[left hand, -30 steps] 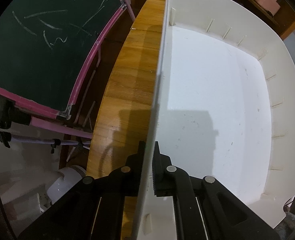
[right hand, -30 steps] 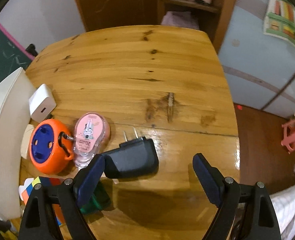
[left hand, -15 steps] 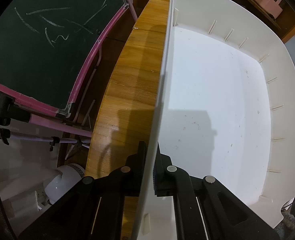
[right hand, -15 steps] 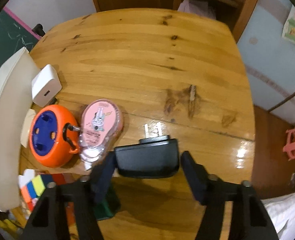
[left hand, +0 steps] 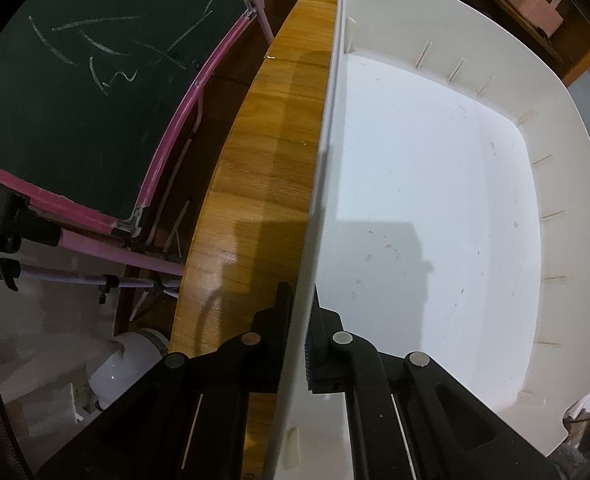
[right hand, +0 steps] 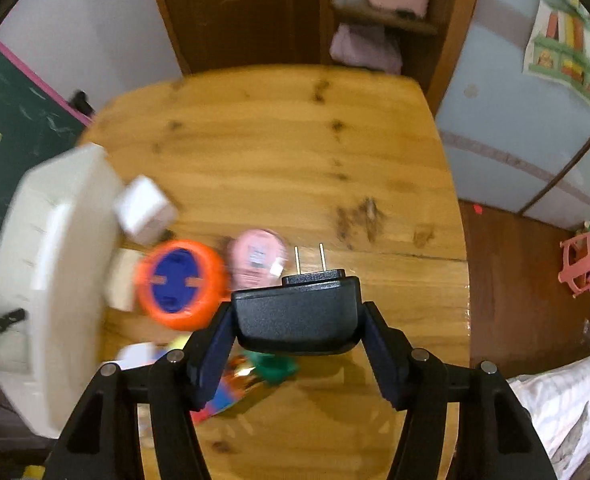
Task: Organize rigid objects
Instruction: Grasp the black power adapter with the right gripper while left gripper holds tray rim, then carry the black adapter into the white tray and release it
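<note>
My right gripper is shut on a black power adapter, lifted above the wooden table, its two prongs pointing away. Below it lie an orange and blue round reel, a pink tape dispenser, a white cube charger, a green object and colourful blocks. My left gripper is shut on the left wall of a white tray, whose inside is bare. The tray also shows at the left of the right wrist view.
A green chalkboard with a pink frame stands beyond the table's left edge. A shelf and a door are behind the table. A pink stool stands on the floor at the right. A bed corner is at lower right.
My right gripper closed on the black adapter and lifted it off the table. The left gripper kept its hold on the tray wall, which shifted only slightly.
</note>
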`<state>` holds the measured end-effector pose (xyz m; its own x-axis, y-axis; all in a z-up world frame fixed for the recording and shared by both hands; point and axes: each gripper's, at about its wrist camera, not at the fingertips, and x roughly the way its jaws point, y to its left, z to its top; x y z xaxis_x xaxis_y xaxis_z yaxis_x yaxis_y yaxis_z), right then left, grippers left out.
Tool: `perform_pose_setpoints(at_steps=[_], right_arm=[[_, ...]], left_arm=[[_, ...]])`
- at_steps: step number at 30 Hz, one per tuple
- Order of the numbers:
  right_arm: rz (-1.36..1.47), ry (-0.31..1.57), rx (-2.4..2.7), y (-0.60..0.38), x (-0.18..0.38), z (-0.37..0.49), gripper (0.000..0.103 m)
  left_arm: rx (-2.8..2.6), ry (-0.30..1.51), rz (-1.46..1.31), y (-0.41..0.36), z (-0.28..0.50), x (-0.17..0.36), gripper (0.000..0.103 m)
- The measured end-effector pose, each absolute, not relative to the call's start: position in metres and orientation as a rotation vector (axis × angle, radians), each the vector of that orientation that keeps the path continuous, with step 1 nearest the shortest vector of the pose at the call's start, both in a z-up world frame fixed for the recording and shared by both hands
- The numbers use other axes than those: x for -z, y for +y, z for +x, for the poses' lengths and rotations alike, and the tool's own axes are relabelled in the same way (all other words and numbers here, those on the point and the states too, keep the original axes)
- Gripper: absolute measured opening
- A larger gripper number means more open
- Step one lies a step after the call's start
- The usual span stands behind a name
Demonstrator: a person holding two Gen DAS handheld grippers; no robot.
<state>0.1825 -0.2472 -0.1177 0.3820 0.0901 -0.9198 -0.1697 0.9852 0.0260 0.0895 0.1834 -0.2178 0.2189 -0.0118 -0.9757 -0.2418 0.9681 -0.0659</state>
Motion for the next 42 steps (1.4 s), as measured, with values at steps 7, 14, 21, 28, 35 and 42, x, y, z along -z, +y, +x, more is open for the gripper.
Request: perform_pose_setpoints(at_steps=[7, 14, 21, 28, 35, 42], right_arm=[[-0.083, 1.006, -0.297, -0.188, 0.041, 0.137, 0.062], [-0.141, 0.925, -0.470, -0.120, 0.013, 0.104, 0.063], [-0.204, 0.973, -0.568, -0.070, 0.043, 0.096, 0.062], [-0.293, 1.097, -0.629, -0.028, 0.103, 0.096, 0.063], [-0.398, 1.163, -0.651, 0.004, 0.146, 0.092, 0.063], [-0.485, 1.174, -0.609, 0.017, 0.172, 0.091, 0.063]], left_arm=[[-0.145, 1.358, -0.197, 0.178, 0.092, 0.218, 0.005], [-0.136, 1.352, -0.184, 0.178, 0.091, 0.217, 0.005], [-0.126, 1.352, -0.165, 0.176, 0.089, 0.215, 0.006], [-0.117, 1.355, -0.153, 0.176, 0.083, 0.213, 0.006], [-0.115, 1.343, -0.188, 0.180, 0.075, 0.213, 0.006], [-0.127, 1.337, -0.194, 0.182, 0.072, 0.215, 0.006]])
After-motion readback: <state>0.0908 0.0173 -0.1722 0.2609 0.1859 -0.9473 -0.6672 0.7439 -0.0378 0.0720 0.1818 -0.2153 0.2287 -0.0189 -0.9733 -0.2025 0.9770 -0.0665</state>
